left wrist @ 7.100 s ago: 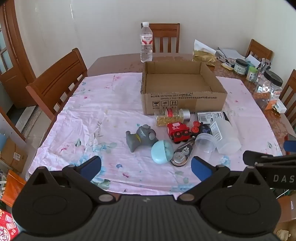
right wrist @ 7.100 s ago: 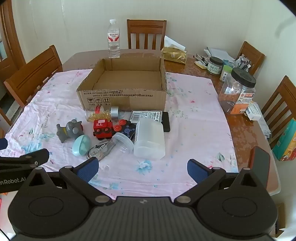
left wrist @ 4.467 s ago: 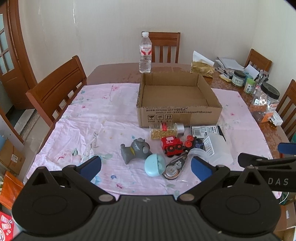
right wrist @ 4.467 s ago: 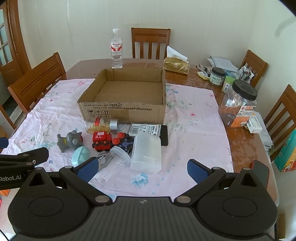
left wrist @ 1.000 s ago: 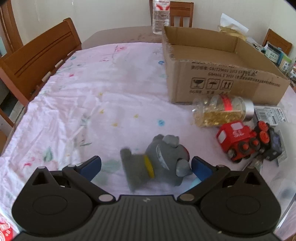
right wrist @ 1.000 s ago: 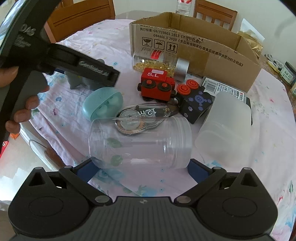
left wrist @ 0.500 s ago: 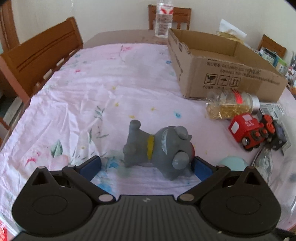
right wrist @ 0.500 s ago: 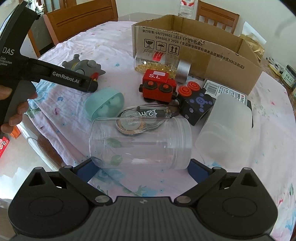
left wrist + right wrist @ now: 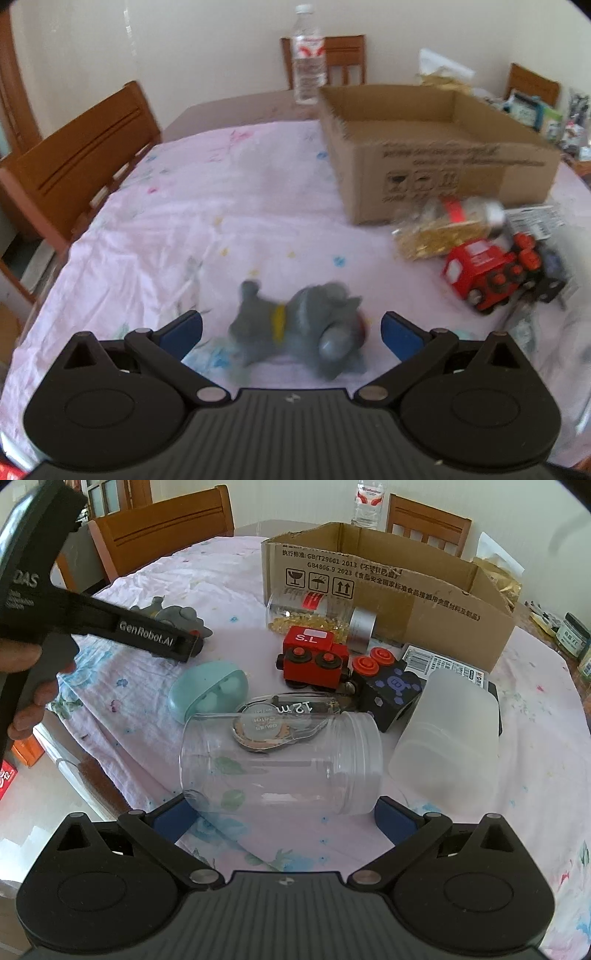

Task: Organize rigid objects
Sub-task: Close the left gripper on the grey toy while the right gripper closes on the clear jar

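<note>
Pink cloth [image 9: 177,221]: grey toy [image 9: 295,328] between spread left claw [image 9: 291,328] pads.

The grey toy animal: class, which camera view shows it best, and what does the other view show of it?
The left wrist view shows the grey toy animal whole, lying on its side, though blurred. In the right wrist view the left hand-held gripper crosses in front of it, leaving only its top showing.

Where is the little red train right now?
The red train sits mid-table in the right wrist view, just before the pill bottle and the cardboard box, with the black block at its right.
</note>
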`<state>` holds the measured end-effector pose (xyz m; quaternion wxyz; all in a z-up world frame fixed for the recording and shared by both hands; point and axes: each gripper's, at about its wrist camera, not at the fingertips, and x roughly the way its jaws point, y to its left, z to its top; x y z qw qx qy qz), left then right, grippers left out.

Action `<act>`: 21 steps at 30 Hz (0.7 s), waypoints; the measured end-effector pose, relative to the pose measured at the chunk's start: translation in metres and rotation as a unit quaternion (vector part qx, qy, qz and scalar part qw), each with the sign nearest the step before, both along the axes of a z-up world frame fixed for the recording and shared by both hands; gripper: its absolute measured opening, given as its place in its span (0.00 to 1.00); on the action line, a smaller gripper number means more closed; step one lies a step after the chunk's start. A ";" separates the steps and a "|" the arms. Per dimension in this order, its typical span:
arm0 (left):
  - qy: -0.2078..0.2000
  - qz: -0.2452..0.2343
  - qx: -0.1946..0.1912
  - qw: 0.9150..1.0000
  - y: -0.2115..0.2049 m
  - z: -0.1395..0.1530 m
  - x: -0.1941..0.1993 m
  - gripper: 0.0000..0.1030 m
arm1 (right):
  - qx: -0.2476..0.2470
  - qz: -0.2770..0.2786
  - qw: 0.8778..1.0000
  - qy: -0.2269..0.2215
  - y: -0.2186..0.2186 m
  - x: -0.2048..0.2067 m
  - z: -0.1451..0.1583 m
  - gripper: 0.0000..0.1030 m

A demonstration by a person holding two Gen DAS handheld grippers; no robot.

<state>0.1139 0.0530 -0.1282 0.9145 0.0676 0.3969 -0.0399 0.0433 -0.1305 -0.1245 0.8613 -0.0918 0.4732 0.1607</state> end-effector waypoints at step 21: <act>0.026 0.005 0.043 0.999 -0.017 -0.003 0.008 0.77 | -0.021 -0.008 1.000 -0.005 0.020 0.014 0.024 1.00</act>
